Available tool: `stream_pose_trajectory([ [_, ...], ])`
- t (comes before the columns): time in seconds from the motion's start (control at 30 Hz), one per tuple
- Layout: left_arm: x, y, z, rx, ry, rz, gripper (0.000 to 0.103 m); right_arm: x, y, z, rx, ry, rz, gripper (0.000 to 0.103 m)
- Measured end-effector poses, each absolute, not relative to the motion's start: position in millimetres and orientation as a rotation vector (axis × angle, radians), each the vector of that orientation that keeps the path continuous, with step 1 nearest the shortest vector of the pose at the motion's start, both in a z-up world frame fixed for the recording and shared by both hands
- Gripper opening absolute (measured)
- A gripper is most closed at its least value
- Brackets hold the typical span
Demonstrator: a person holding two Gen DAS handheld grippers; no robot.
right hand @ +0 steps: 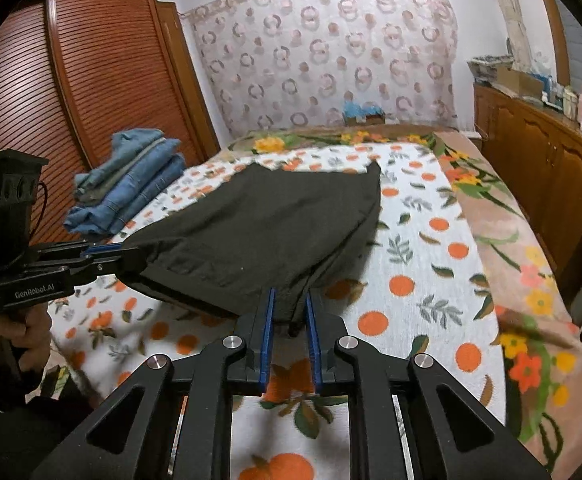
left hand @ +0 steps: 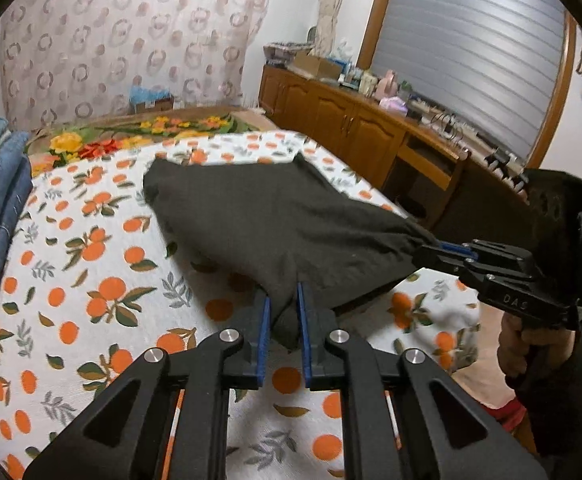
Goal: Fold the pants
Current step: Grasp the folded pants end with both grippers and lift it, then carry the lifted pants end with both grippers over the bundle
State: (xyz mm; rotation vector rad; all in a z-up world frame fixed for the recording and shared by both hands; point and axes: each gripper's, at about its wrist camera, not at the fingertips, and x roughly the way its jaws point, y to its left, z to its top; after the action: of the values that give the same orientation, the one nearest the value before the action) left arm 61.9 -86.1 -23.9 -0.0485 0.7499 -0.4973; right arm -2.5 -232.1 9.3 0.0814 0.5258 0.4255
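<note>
One pair of dark grey pants (left hand: 275, 216) lies spread on the bed (left hand: 103, 264), its near edge lifted off the orange-printed bedspread by two hand-held grippers. The left hand-held gripper (left hand: 282, 306) pinches a bunch of the cloth between its blue pads (left hand: 265, 320); the right hand-held gripper (right hand: 289, 310) is likewise clamped on the pants' near hem, further right. The far end of the pants rests flat on the bed. One stack of folded blue jeans (right hand: 131, 184) sits at the far left of the bed. One wooden cabinet (left hand: 331, 116) runs along the right wall.
</note>
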Motion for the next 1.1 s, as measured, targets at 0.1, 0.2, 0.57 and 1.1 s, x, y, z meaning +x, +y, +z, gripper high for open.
stream_pose_trajectory([
  [0.1,55.4,-80.4,-12.8,-0.067,0.725,-0.509,0.014,-11.6,-232.9,19.5,0.080,0.501,0.440,0.015],
  [0.2,50.9,-74.6,-0.8,-0.083,0.698,-0.515,0.013,-20.7,-234.8,31.3,0.081,0.467,0.456,0.015],
  [0.57,30.0,-56.9,75.6,-0.079,0.529,-0.523,0.013,-54.8,-232.4,99.6,0.015,0.300,0.506,0.015],
  [1.1,109.9,-24.3,127.1,-0.028,0.448,-0.361,0.013,41.9,-198.1,145.0,-0.041,0.259,0.526,0.014],
])
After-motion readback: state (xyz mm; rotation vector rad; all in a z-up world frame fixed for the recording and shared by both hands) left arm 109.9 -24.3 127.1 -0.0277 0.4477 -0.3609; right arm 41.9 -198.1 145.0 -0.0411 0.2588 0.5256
